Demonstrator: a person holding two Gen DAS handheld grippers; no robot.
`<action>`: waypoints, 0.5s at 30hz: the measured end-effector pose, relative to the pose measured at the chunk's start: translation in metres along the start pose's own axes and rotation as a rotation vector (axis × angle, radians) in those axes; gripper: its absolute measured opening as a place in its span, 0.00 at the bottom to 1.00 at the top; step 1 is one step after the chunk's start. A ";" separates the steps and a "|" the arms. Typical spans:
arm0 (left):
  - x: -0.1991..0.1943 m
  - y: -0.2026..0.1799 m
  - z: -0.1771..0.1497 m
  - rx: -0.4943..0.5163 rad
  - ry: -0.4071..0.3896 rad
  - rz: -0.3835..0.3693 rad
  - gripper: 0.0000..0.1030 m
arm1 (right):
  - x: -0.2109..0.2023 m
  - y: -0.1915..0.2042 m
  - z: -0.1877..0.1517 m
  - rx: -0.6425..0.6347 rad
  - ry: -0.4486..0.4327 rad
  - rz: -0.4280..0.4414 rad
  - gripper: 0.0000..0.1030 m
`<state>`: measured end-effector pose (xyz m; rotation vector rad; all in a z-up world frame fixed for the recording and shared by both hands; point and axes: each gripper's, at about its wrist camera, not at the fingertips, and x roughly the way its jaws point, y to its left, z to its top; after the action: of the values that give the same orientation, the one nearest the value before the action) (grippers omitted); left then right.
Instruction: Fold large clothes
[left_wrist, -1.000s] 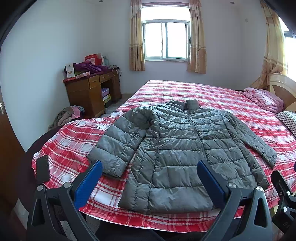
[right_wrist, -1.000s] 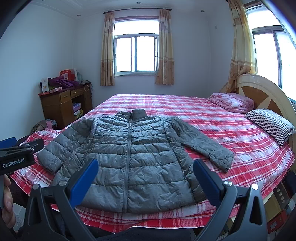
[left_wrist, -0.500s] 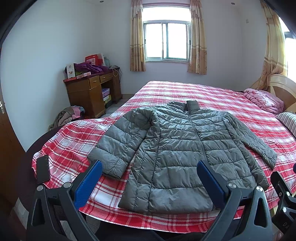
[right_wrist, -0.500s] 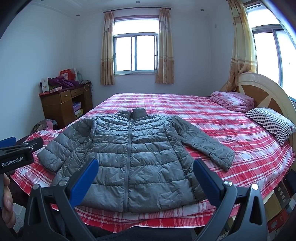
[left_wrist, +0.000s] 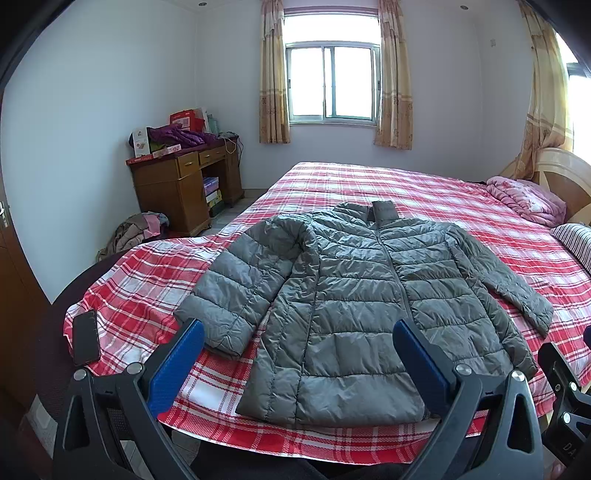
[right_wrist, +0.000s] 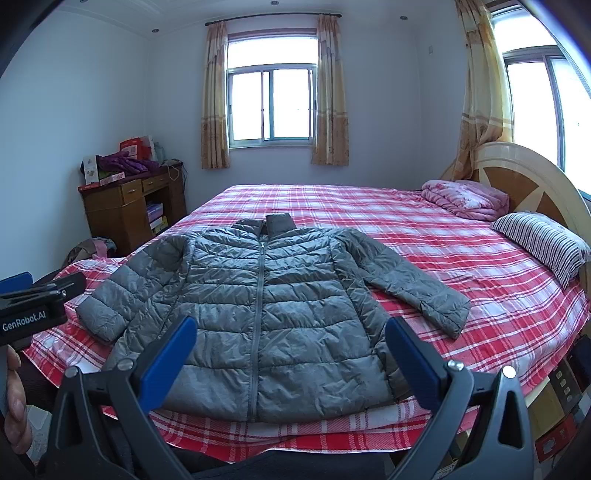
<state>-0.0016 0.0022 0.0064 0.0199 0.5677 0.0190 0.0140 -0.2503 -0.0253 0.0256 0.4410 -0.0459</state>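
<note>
1. Progress: nothing folded yet, as I judge it. One grey jacket (left_wrist: 354, 306) lies flat, front up and zipped, on the bed (left_wrist: 424, 192) just ahead of both my grippers, hem toward me, collar away.
2. Sleeves, two: the left sleeve (left_wrist: 236, 288) lies ahead-left of my left gripper, its cuff near the left finger; the right sleeve (right_wrist: 410, 280) runs out ahead-right of my right gripper. Both are spread away from the body.
3. Left gripper (left_wrist: 297, 354): one, fingers wide apart, holding nothing, above the hem.
4. Right gripper (right_wrist: 291, 354): one, fingers wide apart, holding nothing, above the hem.
5. Remaining, in my judgement: both sleeves to bring in across the body, then the body to fold over; the whole job.
6. Other items: one phone (left_wrist: 85, 336) on the bed corner, left of my left gripper; one striped pillow (right_wrist: 541, 242) and one pink quilt (right_wrist: 465, 199), far ahead-right; one desk (left_wrist: 181, 184), far ahead-left.
</note>
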 end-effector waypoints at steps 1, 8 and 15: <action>0.000 0.000 0.000 -0.001 -0.001 0.001 0.99 | 0.001 0.001 0.000 0.000 0.001 -0.001 1.00; 0.000 0.000 0.000 0.000 0.000 0.000 0.99 | 0.001 0.001 -0.001 0.003 0.003 0.002 1.00; 0.001 0.002 0.000 0.000 0.002 0.003 0.99 | 0.003 0.002 -0.001 0.002 0.005 0.001 1.00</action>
<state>-0.0013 0.0041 0.0056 0.0206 0.5698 0.0223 0.0159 -0.2479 -0.0276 0.0281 0.4455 -0.0457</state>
